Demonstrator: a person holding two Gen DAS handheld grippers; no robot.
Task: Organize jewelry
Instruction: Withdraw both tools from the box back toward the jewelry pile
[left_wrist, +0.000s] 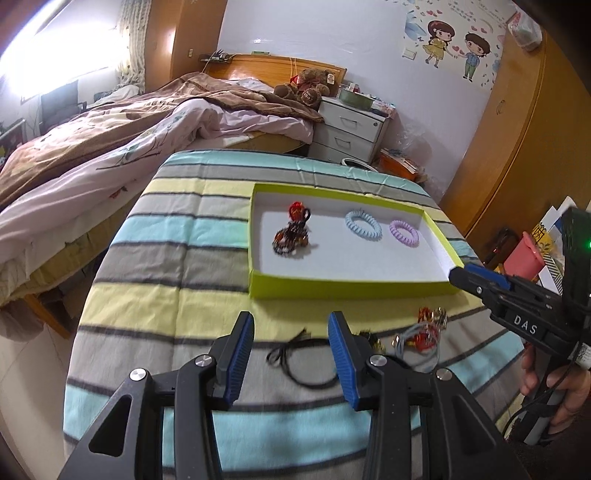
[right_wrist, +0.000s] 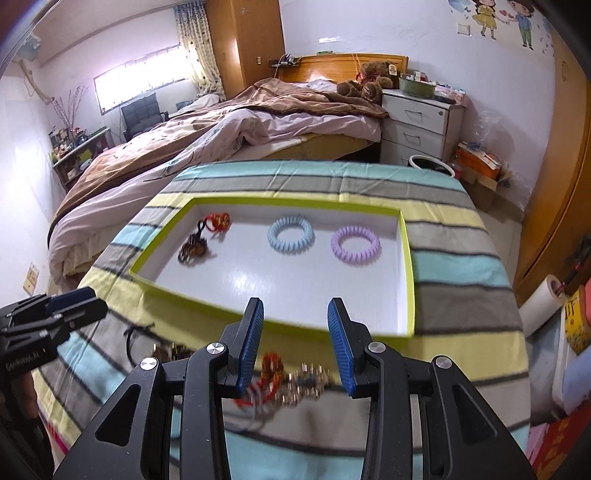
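Both jaws apart, nothing held

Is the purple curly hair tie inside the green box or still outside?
Inside. The purple spiral hair tie lies flat on the white floor of the green-rimmed box, beside the blue one.
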